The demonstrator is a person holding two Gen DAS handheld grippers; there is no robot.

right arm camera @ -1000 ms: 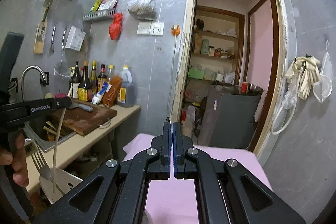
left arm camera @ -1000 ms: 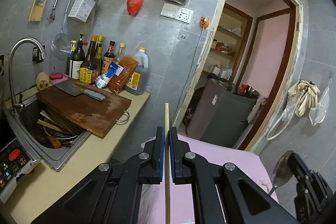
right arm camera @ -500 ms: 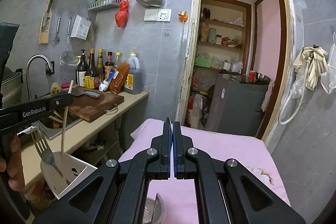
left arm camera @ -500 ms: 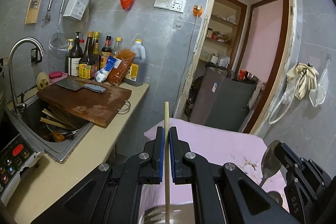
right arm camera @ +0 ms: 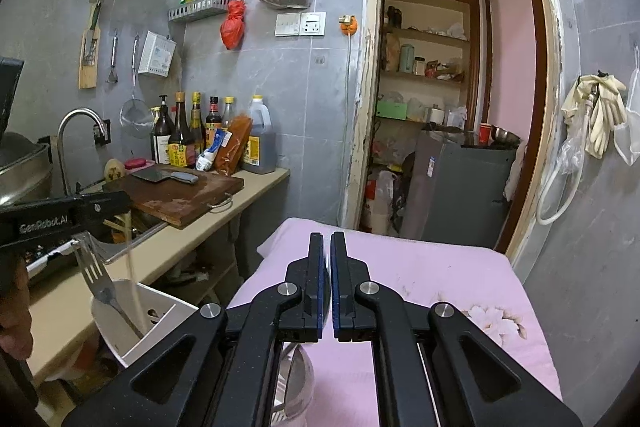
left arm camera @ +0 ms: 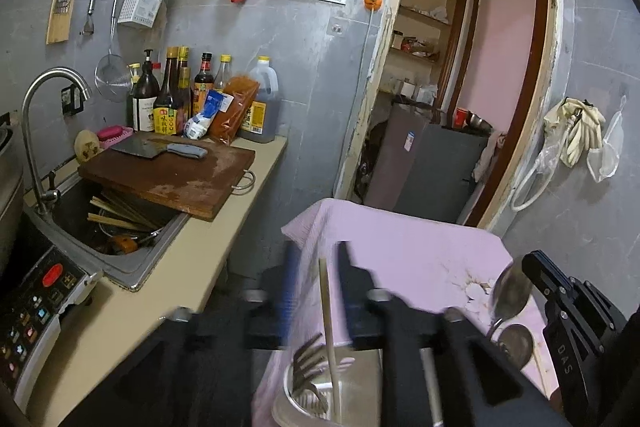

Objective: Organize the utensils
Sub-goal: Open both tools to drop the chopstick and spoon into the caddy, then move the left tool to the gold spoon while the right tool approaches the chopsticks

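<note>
A small, well-used home kitchen: grey tiled walls, a steel sink (left arm camera: 120, 263) with a curved tap (left arm camera: 40, 115), sauce and oil bottles (left arm camera: 180, 95) lined along the surface, a cleaver (left arm camera: 156, 148) on a worn cutting board (left arm camera: 180, 179), a strainer (left arm camera: 110, 75) hanging from hooks, and a doorway onto pantry shelves (right arm camera: 424, 75)

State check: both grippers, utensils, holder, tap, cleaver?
left gripper: open, motion-blurred
chopstick: loose between the left gripper's open jaws, lower end in the holder
right gripper: shut on the spoon
spoon: held, bowl up, above the pink cloth
fork: in the holder, tines up, leaning
holder: holds fork and chopstick
faucet: no water visible
cleaver: flat on the cutting board
</note>
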